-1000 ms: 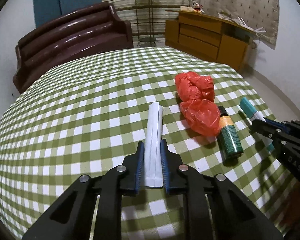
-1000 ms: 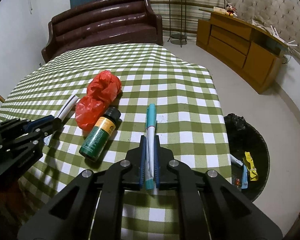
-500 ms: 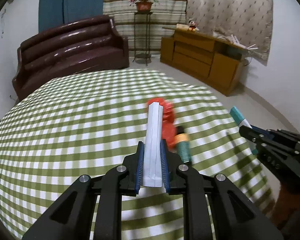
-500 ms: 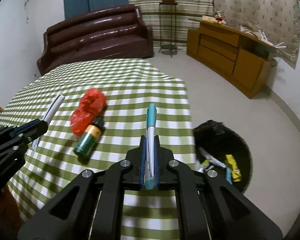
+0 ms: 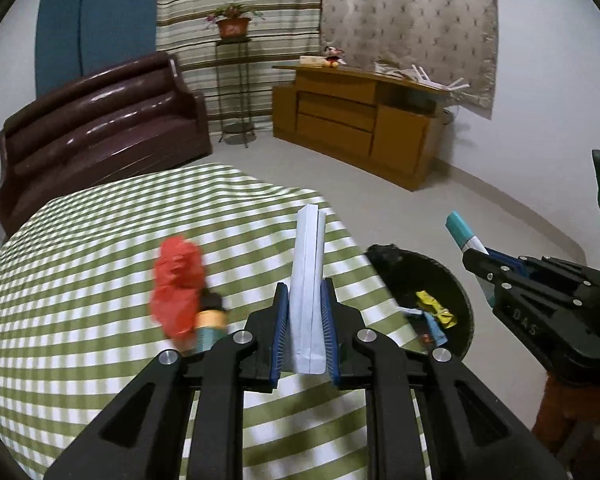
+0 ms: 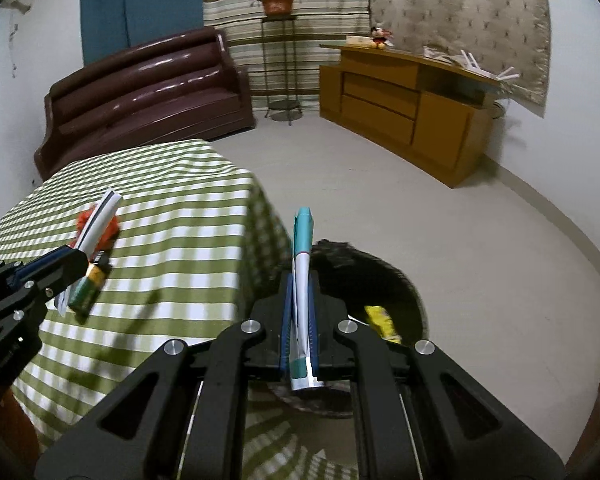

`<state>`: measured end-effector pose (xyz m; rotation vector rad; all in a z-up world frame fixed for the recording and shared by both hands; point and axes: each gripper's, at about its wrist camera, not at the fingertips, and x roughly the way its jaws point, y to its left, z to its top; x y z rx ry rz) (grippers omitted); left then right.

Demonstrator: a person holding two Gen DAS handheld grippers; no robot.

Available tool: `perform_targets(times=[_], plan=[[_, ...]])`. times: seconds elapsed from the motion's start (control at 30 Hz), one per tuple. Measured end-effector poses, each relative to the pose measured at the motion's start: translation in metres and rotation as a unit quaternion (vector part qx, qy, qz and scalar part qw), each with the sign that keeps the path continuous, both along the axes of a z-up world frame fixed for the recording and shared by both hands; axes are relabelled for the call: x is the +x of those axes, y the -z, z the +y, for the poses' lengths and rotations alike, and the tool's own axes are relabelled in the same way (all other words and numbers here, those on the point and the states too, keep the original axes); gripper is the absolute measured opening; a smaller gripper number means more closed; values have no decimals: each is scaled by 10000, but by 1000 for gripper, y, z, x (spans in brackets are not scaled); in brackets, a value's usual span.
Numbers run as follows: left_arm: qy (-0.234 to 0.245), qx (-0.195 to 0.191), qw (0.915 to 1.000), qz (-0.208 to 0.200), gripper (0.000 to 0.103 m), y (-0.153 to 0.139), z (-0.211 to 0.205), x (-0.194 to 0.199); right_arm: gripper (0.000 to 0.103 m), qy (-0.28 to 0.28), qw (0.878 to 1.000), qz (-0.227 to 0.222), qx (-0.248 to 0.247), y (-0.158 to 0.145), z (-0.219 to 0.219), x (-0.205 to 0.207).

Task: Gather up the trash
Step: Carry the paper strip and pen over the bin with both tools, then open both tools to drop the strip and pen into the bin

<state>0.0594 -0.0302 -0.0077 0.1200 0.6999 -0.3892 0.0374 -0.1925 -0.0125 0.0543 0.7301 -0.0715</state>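
**Ana:** Left wrist view first: the left gripper (image 5: 305,320) is clamped on a flat white folded packet (image 5: 309,276), long and smooth, standing straight out between the blue ribbed pads (image 5: 281,328).

**Ben:** And off to its right, the right gripper (image 5: 485,266) pinches a slim pen (image 5: 462,232) with a teal cap and a white barrel. Jaws tight on it.

**Ana:** Right wrist view confirms that: the pen (image 6: 302,276) runs forward along the fingers, and just beyond and below the tip sits a round black bin (image 6: 384,284) lined with a crinkly dark bag.

**Ben:** A yellow wrapper (image 6: 381,322) lies inside the bin, just right of the fingers.

**Ana:** Ahead and left of the left gripper, a crumpled red plastic bag (image 5: 178,288), glossy and wrinkled, rests on the table. A small green bottle (image 5: 208,330) with an orange band and black cap lies touching it. Both are blurred.

**Ben:** The table (image 5: 80,280) wears a green-and-white checked cloth, soft and draping over the edge nearest the bin.

**Ana:** Farther ahead, a shiny dark brown sofa (image 5: 100,128) against the wall, padded in horizontal rolls.

**Ben:** Then a thin metal stand with a potted plant (image 5: 233,24), striped curtains behind, and a wooden cabinet (image 5: 360,124) with drawers to the right. Pale, smooth floor.
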Motion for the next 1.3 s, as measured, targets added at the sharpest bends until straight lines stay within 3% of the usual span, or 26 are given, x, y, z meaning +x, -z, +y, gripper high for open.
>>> perform_targets(times=[0.33,0.93,1.0,1.07,1.13,1.3], plan=[[278,150,9994,117,18,16,-57,10,8,176,9997,47,157,11,-35,5],[373,328,9984,261,20,35,-101,25,11,390,9983,179,389,31,-55,15],[363,311,9984,309,24,36,-102,27,13,435,9978,175,459,33,-61,17],[337,307,9984,335,29,37,-102,29,23,490,9976,149,472,34,-63,17],[312,303,9984,351,35,38,-102,29,24,515,9974,147,488,35,-64,17],[253,300,9986,345,39,39,-99,30,25,579,9970,139,503,36,-68,17]])
